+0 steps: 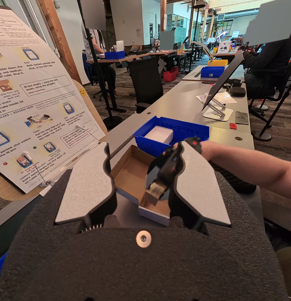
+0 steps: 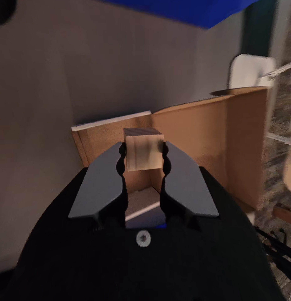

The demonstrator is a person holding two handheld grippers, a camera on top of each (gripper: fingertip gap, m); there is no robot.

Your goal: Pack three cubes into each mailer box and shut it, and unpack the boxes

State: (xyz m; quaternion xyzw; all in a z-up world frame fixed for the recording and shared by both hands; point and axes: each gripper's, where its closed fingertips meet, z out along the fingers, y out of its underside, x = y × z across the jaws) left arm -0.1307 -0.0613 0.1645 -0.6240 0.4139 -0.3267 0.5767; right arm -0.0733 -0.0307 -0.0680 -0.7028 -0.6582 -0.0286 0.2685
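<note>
An open mailer box [image 1: 130, 175], white outside and brown inside, lies on the grey table with its lid up. My right gripper [image 2: 143, 146] is shut on a wooden cube [image 2: 144, 153] and holds it over the box's inside [image 2: 190, 138]. In the left wrist view that gripper [image 1: 155, 193] and the cube [image 1: 153, 193] hang over the near right corner of the box. My left gripper [image 1: 144, 154] is open and empty, its fingers either side of the box, above it. A shut white mailer [image 1: 159, 134] lies in the blue bin [image 1: 146, 143] behind.
An instruction sheet on a board [image 1: 35, 105] leans at the left. A tablet on a white stand [image 1: 219, 94] is at the back right. A person's forearm [image 1: 247, 166] reaches in from the right. The blue bin's edge [image 2: 182, 11] shows above in the right wrist view. The tips of one gripper are about 25 cm away from the tips of the other.
</note>
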